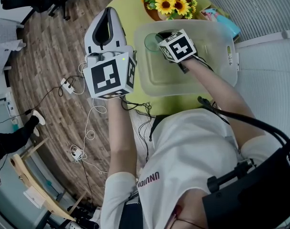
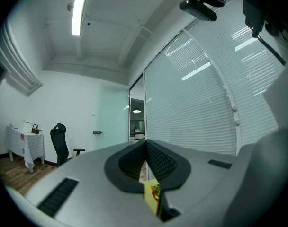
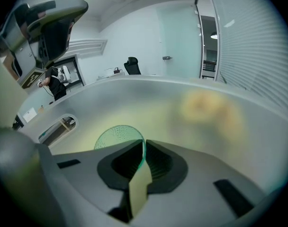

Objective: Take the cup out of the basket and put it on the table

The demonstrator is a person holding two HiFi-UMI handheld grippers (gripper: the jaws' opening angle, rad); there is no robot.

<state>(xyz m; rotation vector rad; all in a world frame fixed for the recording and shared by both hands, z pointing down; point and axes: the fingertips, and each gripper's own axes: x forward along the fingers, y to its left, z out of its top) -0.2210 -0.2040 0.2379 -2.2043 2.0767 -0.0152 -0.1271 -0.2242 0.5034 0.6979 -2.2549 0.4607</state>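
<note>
Right gripper [image 1: 159, 41] reaches down into the big see-through plastic basket [image 1: 229, 37], and its two jaws are pinched on the thin rim of the small round see-through green cup [image 1: 151, 42]. In the right gripper view the green edge sits right between the dark pads, so the cup is held by one side of its rim. The cup is inside the basket, near the wall at 11 o'clock. It hangs off the tip of the gripper at about 10 o'clock from the cube with the square markers. It looks like it stands up straight with its mouth up, so its long way runs up and down. I cannot tell if its bottom is off the basket floor. Left gripper [image 1: 108, 11] is outside the basket, at its 9 o'clock side, and points to 12 o'clock. Its jaws are together with nothing in them. The right hand is the one at the cup, so I think it does the next move: lift the cup straight up over the wall, then set it on a bare bit of the round yellow-green table [image 1: 128, 8], at 10 o'clock from the basket. The pot of yellow sunflowers [image 1: 171, 1] at 12 o'clock should be kept clear of.
</note>
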